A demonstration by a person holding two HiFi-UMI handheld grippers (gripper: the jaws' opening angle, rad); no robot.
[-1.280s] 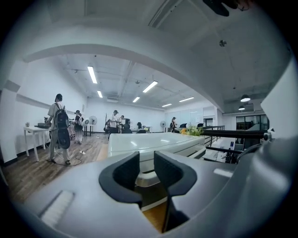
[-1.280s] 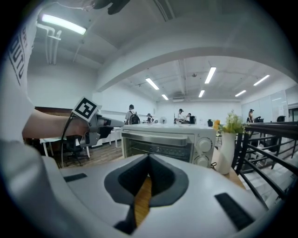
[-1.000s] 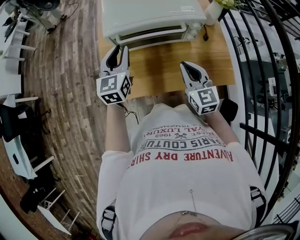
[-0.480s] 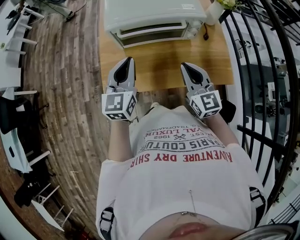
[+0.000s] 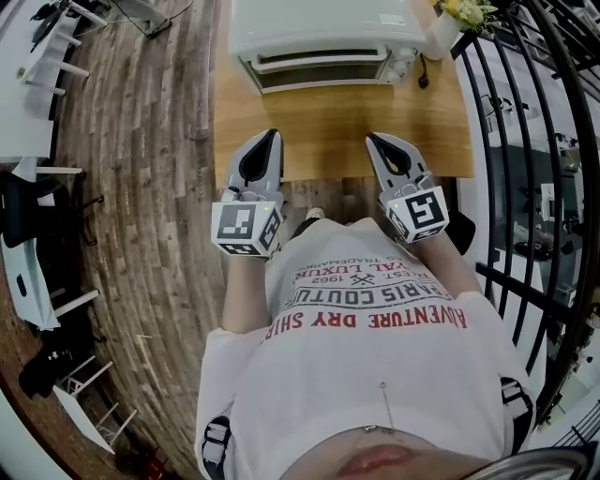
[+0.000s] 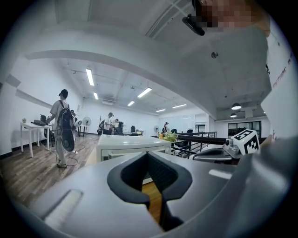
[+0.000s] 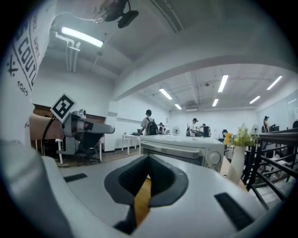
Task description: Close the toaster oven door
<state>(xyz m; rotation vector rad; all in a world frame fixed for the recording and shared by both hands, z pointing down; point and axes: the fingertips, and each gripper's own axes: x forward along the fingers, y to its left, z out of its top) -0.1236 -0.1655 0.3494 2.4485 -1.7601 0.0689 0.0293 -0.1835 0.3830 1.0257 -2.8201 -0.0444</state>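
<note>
The white toaster oven stands at the far side of the wooden table, its door upright against the front with the handle bar facing me. My left gripper hovers over the table's near edge, shut with nothing in it and well short of the oven. My right gripper is beside it at the same depth, also shut and empty. The left gripper view shows the oven beyond the closed left gripper. In the right gripper view the oven and its knob lie past the closed right gripper.
A white vase with flowers stands at the table's far right corner, next to the oven. A black metal railing runs along the right. Wood floor lies to the left, with white furniture. People stand far off.
The left gripper has drawn back from the oven's front to the table's near edge, and its jaws have come together. The right gripper has barely moved.
</note>
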